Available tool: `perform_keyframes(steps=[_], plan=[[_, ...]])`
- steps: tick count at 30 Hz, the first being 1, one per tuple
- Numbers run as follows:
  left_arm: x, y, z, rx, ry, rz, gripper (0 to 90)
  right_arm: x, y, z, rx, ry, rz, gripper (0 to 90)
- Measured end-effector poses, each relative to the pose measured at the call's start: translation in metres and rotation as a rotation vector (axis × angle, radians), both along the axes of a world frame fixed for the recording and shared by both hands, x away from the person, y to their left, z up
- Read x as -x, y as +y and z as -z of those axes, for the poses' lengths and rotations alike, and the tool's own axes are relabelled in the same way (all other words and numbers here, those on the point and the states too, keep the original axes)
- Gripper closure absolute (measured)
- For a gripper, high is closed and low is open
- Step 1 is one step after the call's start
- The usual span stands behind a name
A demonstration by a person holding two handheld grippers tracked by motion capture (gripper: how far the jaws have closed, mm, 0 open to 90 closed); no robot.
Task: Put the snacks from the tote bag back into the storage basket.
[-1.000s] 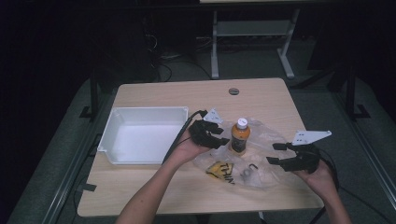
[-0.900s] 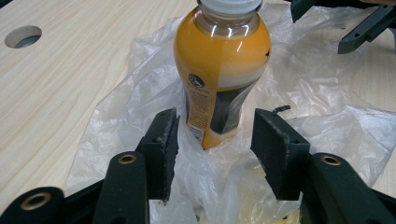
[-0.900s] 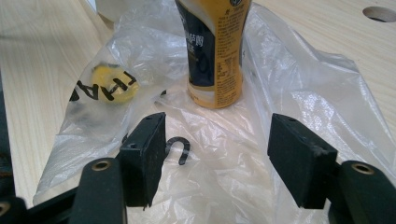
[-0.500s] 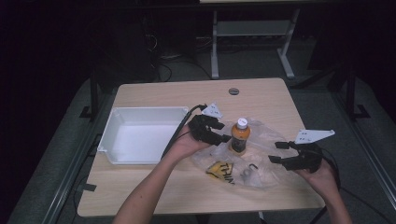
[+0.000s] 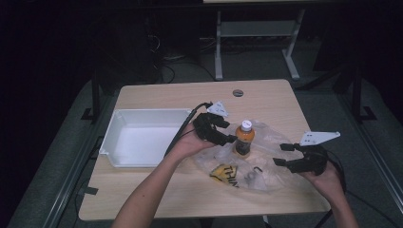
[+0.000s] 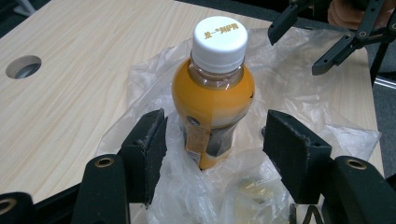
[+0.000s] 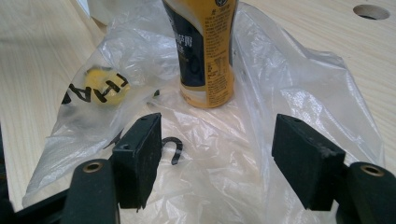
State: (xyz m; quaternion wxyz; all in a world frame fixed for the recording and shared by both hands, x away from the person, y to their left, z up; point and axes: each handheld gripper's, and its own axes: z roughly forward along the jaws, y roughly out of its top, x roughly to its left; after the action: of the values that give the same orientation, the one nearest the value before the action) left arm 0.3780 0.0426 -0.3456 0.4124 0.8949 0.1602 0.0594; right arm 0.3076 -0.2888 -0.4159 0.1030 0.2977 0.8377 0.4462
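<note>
The clear crumpled plastic bag bears black capitals reading "THA", cut off by a fold, beside a yellow patch, while the white screw cap and the dark label of the small orange drink bottle carry print too small to read.

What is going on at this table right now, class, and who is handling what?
A person holds a two-jaw gripper in each hand over a wooden table. An orange drink bottle with a white cap stands upright on a crumpled clear plastic bag. The left gripper has its jaws on either side of the bottle, not touching it; they have just been opening. The right gripper hovers open over the bag, holding nothing. A white tray sits off to the left.
</note>
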Motion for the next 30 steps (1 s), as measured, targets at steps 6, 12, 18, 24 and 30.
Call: perform_keyframes(steps=[6, 12, 18, 24, 30], plan=[[-0.004, -0.004, -0.004, 0.008, 0.006, 0.017, 37.0, -0.001, 0.000, 0.000, 0.001, 0.001, 0.006, 31.7], [-0.008, -0.012, -0.006, -0.007, 0.010, 0.036, 36.2, -0.002, -0.001, 0.001, -0.003, 0.004, 0.010, 31.0], [-0.013, -0.021, -0.009, -0.020, 0.012, 0.056, 35.9, -0.001, -0.002, 0.001, 0.001, 0.001, 0.009, 30.9], [-0.019, -0.026, -0.011, -0.017, 0.028, 0.062, 34.7, 0.001, -0.002, 0.001, -0.007, -0.008, 0.017, 30.5], [-0.022, -0.031, -0.014, -0.024, 0.022, 0.080, 35.2, 0.001, 0.002, 0.002, -0.002, -0.007, 0.011, 30.0]])
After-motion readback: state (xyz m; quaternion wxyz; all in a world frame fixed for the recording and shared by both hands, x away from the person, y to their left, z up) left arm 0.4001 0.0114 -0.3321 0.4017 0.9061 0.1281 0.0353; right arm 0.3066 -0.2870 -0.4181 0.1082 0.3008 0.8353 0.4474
